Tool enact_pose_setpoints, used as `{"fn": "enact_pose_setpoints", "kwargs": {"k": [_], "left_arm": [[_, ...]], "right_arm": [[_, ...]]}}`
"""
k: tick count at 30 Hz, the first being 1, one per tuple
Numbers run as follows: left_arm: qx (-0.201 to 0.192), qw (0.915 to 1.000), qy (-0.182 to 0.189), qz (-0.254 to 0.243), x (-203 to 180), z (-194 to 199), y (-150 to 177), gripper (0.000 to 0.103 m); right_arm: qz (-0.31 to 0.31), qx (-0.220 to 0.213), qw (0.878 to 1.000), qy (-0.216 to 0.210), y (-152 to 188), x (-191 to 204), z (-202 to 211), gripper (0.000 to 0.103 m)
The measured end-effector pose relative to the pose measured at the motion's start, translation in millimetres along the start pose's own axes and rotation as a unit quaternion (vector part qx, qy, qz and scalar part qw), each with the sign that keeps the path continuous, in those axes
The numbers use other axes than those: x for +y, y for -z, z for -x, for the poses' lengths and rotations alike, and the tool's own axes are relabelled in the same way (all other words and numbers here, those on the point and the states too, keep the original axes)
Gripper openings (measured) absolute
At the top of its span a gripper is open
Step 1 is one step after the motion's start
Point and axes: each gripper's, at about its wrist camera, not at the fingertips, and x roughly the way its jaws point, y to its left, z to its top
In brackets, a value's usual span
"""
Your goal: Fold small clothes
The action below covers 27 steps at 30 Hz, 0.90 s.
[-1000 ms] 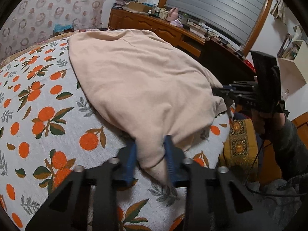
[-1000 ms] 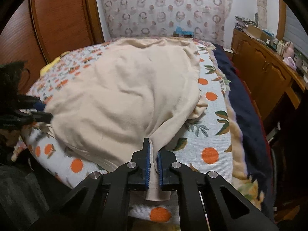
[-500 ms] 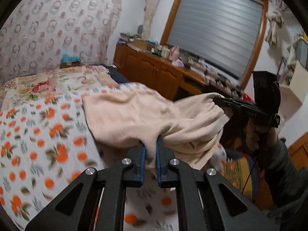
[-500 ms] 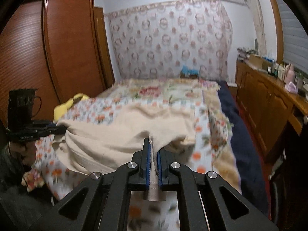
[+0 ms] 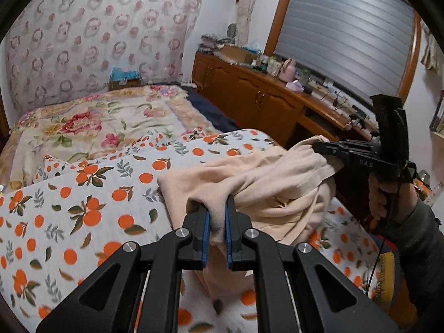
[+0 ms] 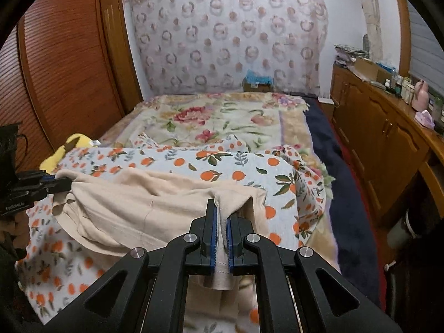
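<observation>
My left claw [image 5: 217, 222] pinched a bunched corner of the beige garment [image 5: 266, 183] at lower centre; my right claw [image 6: 221, 226] clamped its hemmed edge the same way — both pressed tight on cloth. One garment, two claws. It hung slack between them, its middle sagging onto the orange-print sheet [image 5: 83, 194] in the lower half of both views. I judged this the lift-and-carry step of a fold; next I'd need to lay the held edge down squarely over the rest.
</observation>
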Motion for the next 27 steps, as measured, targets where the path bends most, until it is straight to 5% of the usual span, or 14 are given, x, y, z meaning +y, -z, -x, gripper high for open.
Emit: {"fn": "enact_pose_setpoints", "kwargs": {"k": [5,9,13,21,27], "left_arm": [[0.001,0.9999,0.013,0.003,14,-10,-10,0.013],[-0.005,0.9999,0.001,-0.013,17,-2,-8,0.049],[0.023,0.9994,0.008,-0.024,17,-2,2,0.063],[0.061,0.9966,0.015,-0.054,8,-12,24,0.067],[0.083,0.9953,0.001,-0.05,11,-42,17,0.066]], "right_arm": [[0.003,0.004,1.0,0.011,-18,-3,-15,0.006],[0.028,-0.004,0.998,0.051,-25,3,-14,0.031],[0.04,-0.02,0.998,0.044,-24,13,6,0.044],[0.093,0.013,0.995,0.015,14,31,17,0.05],[0.086,0.035,0.996,0.007,5,28,-3,0.05]]}}
